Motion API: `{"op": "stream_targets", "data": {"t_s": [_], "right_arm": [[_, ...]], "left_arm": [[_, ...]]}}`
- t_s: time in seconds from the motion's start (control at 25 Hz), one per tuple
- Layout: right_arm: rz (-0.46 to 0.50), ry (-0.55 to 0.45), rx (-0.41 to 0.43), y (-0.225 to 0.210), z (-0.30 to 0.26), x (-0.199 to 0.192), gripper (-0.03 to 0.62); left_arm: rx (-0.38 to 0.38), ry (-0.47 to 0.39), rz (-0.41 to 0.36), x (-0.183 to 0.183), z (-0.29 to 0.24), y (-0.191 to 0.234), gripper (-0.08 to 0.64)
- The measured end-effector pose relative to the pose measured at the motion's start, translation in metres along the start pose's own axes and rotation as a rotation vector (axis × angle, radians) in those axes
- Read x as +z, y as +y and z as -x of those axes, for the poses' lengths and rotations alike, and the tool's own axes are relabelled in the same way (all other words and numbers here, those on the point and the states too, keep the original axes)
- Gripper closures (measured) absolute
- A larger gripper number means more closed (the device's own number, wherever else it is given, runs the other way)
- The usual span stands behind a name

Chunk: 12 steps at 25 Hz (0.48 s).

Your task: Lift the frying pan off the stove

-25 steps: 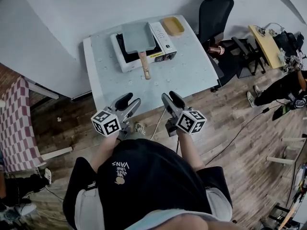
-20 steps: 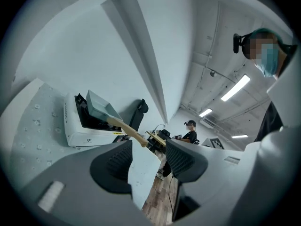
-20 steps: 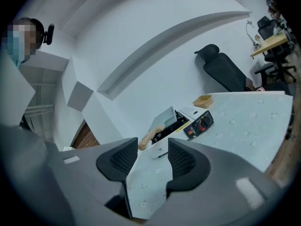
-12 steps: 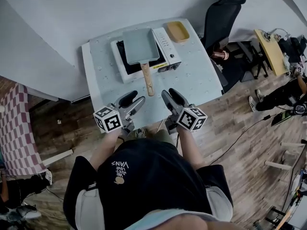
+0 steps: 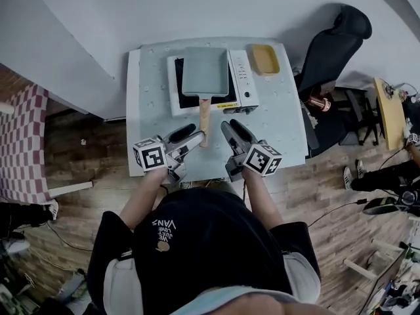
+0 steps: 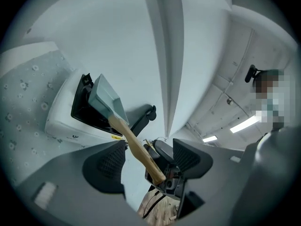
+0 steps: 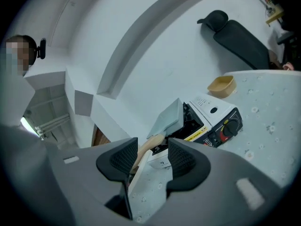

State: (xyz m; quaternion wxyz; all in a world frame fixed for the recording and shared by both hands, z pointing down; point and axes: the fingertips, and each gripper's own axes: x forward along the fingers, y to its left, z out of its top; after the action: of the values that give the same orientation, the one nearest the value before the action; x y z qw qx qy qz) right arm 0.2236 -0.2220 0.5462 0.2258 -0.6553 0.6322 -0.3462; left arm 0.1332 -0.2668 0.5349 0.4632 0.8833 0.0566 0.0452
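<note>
A grey-green rectangular frying pan [image 5: 205, 71] sits on the white portable stove [image 5: 241, 79] on the table [image 5: 282, 120], with its wooden handle [image 5: 204, 118] pointing toward me. My left gripper [image 5: 189, 137] reaches the handle's end from the left. In the left gripper view the pan [image 6: 104, 99] lies ahead and its handle [image 6: 135, 146] runs into the gap of the left gripper [image 6: 149, 161]; the jaws are opening and the pads do not touch the wood. My right gripper [image 5: 231, 130] hovers just right of the handle, open and holding nothing. Beyond the right gripper [image 7: 149, 159] lie the pan [image 7: 167, 118] and the stove [image 7: 210, 120].
A yellow bowl [image 5: 266, 58] stands at the table's far right corner, right of the stove; it also shows in the right gripper view as the bowl [image 7: 222, 84]. A black office chair [image 5: 336, 44] stands right of the table. The wall runs behind the table.
Both grippers have come forward over the table's near edge toward the handle. The left gripper's jaws have spread wider near the handle's end.
</note>
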Motion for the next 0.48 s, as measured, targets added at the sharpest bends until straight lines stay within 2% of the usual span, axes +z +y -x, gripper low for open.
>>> {"op": "stream_targets", "data": {"t_s": [0.24, 0.48], "right_arm": [[-0.023, 0.09, 0.093, -0.008, -0.026, 0.006, 0.402], [-0.119, 0.169, 0.195, -0.01, -0.05, 0.004, 0.382]], "left_arm": [[0.043, 0.023, 0.057, -0.003, -0.018, 0.013, 0.264], [0.057, 0.026, 0.12, 0.0, -0.031, 0.021, 0.265]]}}
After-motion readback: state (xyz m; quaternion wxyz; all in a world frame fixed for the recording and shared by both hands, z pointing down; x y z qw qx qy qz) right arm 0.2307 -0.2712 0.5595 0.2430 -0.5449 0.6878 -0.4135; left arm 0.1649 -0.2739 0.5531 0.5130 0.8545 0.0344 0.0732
